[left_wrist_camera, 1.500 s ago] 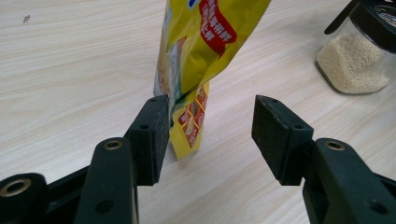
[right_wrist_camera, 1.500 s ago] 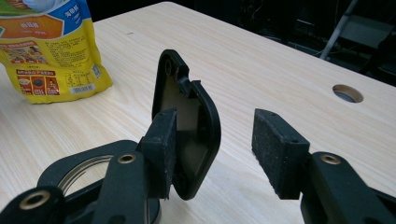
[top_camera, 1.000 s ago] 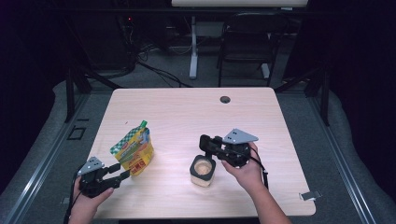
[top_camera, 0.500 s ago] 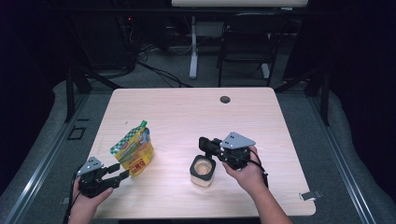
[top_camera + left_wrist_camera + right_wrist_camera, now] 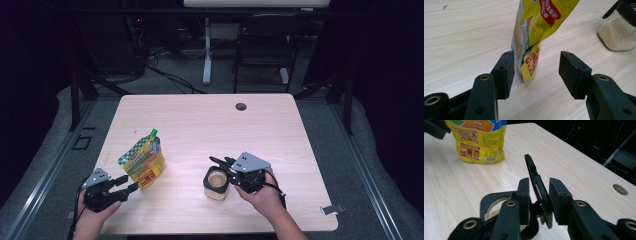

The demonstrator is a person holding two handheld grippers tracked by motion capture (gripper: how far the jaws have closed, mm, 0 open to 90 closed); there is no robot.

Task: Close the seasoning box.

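Note:
A yellow stand-up pouch point(image 5: 142, 162) with a green corner stands upright on the table's left part. My left gripper point(image 5: 129, 183) is just in front of it, open, with the pouch's bottom edge point(image 5: 531, 67) between its pads but not touched. A square glass jar point(image 5: 216, 184) of pale grains stands near the front middle, its black flip lid point(image 5: 536, 180) raised on edge. My right gripper point(image 5: 539, 195) straddles that lid. Its jaws have just been opening, so the lid stands loose between the pads. The jar also appears in the left gripper view point(image 5: 617, 35).
The light wooden table point(image 5: 200, 125) has a round cable hole point(image 5: 241, 106) at the far middle. A dark chair point(image 5: 265, 50) and a white stand point(image 5: 206, 55) are behind the far edge. Dark floor surrounds the table on all sides.
My right gripper has drifted a little toward the table's near edge beside the jar. The left gripper and the pouch have stayed where they were.

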